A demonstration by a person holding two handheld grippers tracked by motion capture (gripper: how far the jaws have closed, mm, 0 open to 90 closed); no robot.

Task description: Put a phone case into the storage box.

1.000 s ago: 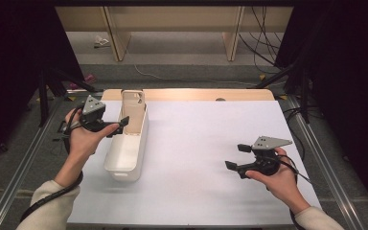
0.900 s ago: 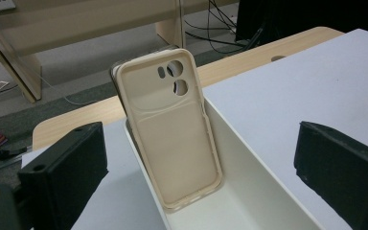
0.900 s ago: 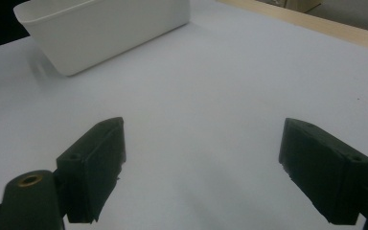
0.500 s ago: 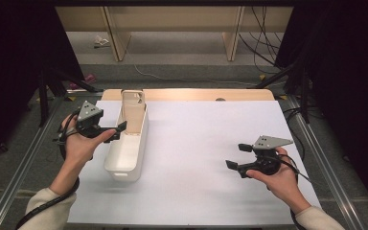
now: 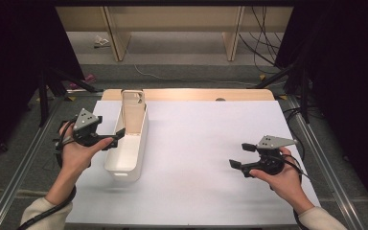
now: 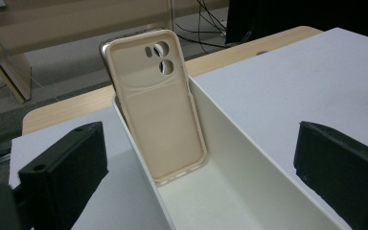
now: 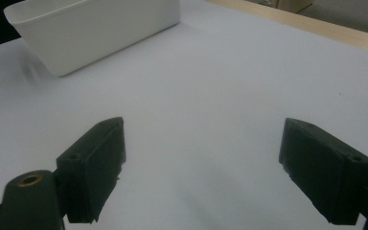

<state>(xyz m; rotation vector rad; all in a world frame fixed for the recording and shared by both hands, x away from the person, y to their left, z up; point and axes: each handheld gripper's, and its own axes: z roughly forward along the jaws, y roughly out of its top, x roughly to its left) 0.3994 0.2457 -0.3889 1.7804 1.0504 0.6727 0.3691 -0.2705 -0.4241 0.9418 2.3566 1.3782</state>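
My right gripper [image 7: 201, 172] hangs over the white sheet [image 7: 230, 91] that covers the bench, and my two black fingers [image 7: 93, 167] stand wide apart with nothing between them. Ahead and up to the left sits the white bin [image 7: 91, 28], its near end wall facing me, well apart from my fingers. A strip of bare wooden bench [image 7: 316, 26] runs along the top right.

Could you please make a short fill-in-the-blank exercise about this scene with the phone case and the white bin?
1. The phone case stands on end inside the white ____.
2. The jaws of the left gripper stand ____, holding nothing.
3. The right gripper hovers over the white ____, well apart from the bin.

Missing words: bin; open; table
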